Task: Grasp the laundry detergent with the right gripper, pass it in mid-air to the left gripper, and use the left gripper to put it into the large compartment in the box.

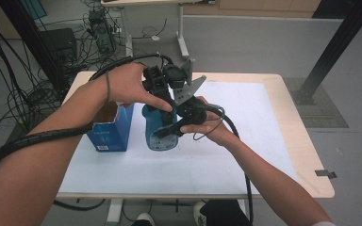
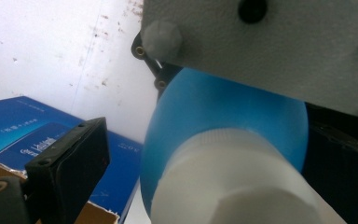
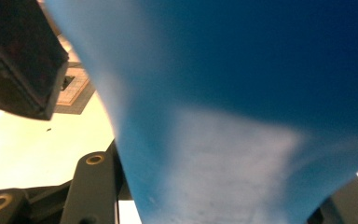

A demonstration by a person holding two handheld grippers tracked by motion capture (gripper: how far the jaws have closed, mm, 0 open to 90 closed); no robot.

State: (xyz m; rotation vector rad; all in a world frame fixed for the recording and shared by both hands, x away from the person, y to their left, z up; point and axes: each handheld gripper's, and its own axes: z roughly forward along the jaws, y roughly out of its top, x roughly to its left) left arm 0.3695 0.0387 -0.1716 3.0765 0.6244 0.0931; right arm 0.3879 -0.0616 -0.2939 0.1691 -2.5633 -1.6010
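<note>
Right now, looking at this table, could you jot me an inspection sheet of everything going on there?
Surface: wooden table under a white sheet with small dark specks.
Job's things: blue bottle with a white cap, upright on the sheet; open blue box just beside it.
Clutter: nothing seen on the sheet beyond these.
Grippers: right gripper shut on the bottle's body; left gripper at the bottle's top, one black jaw stands apart from the cap, the other is hidden, so its grip cannot be told.
Cables: a sleeved cable runs along the left forearm; a thin one runs along the right.
Surroundings: tangled floor cables, a second table's legs, grey floor.
</note>
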